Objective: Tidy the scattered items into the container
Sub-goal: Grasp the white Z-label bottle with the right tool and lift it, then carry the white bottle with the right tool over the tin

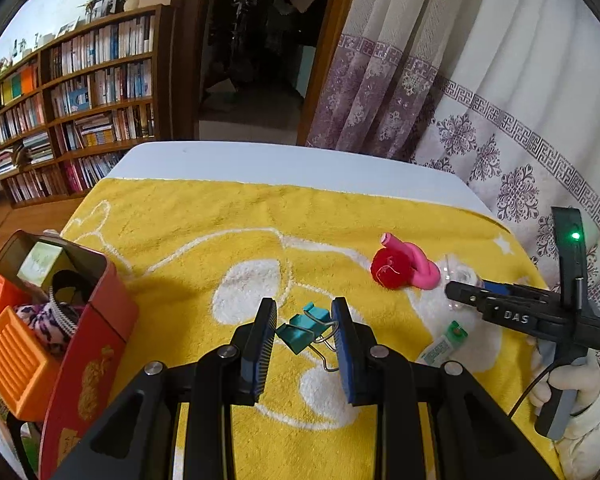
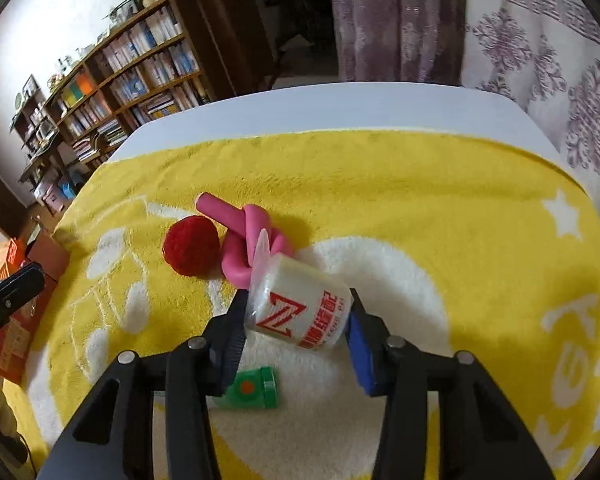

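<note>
**Held now**
- Clip (image 1: 306, 330): teal binder clip, pinched between the fingers of your left gripper (image 1: 305, 344) and lifted off the towel (image 1: 220, 216). It is near the box but not yet over it.
- Cup (image 2: 298, 312): clear plastic, white inside, red print. It lies on its side between the fingers of your right gripper (image 2: 296, 332), and both pads appear pressed to its wall. I cannot tell whether it has left the towel.

**Left on the towel**
- Ball (image 2: 191, 246): red, fuzzy, touching the tube.
- Tube (image 2: 246, 236): pink foam, tied in a knot, just behind the cup.
- Green tube (image 2: 252, 390): small, green cap, lying flat under your right gripper.

**Container**
- Box (image 1: 96, 320): red, open-topped, at the left edge of the table. You can see inside it an orange ribbed block (image 1: 16, 360), a second orange piece behind that, a purple patterned cloth (image 1: 48, 320), a dark band (image 1: 66, 288) and a pale green card. What lies deeper is hidden.

**Progress**
You seem roughly halfway: several items are in, two are in hand, and three remain untouched.
</note>
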`<state>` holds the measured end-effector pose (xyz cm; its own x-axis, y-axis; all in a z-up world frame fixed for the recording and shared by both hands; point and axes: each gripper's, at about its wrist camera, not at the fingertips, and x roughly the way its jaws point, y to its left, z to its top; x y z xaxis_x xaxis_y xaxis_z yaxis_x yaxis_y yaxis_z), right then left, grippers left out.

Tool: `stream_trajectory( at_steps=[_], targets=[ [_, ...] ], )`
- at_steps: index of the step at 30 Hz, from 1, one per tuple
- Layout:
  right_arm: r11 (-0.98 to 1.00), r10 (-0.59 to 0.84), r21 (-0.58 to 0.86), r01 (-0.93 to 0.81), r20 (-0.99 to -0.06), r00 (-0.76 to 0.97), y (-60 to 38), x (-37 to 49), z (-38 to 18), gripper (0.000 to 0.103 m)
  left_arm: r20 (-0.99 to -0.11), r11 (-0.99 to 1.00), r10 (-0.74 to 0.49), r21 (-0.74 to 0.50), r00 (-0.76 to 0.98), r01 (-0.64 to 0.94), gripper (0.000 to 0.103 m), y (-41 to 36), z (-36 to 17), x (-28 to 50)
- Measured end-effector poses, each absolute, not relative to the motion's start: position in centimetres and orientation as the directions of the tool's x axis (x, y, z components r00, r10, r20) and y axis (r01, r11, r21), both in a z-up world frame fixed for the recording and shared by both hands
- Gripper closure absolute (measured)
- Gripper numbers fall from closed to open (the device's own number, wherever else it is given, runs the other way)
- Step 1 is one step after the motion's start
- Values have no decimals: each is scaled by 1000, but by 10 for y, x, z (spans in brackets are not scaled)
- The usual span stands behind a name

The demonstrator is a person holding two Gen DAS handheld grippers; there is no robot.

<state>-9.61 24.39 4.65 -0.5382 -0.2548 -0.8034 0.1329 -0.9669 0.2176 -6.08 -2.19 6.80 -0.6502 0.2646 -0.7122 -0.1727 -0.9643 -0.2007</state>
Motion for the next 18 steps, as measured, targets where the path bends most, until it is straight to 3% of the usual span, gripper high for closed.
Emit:
stream_trajectory(
  at_steps=[9,18],
  targets=[
    [-948,-316,266,176,-715,-623,229,-68,105,55,-671,-967,252,-209,-697,-148,74,-58,90,-34],
    [-911,-409,260,320,-667,-623,154,-50,139,55,-636,-977,171,-205,-752,-48,74,-128,108,3]
  ],
)
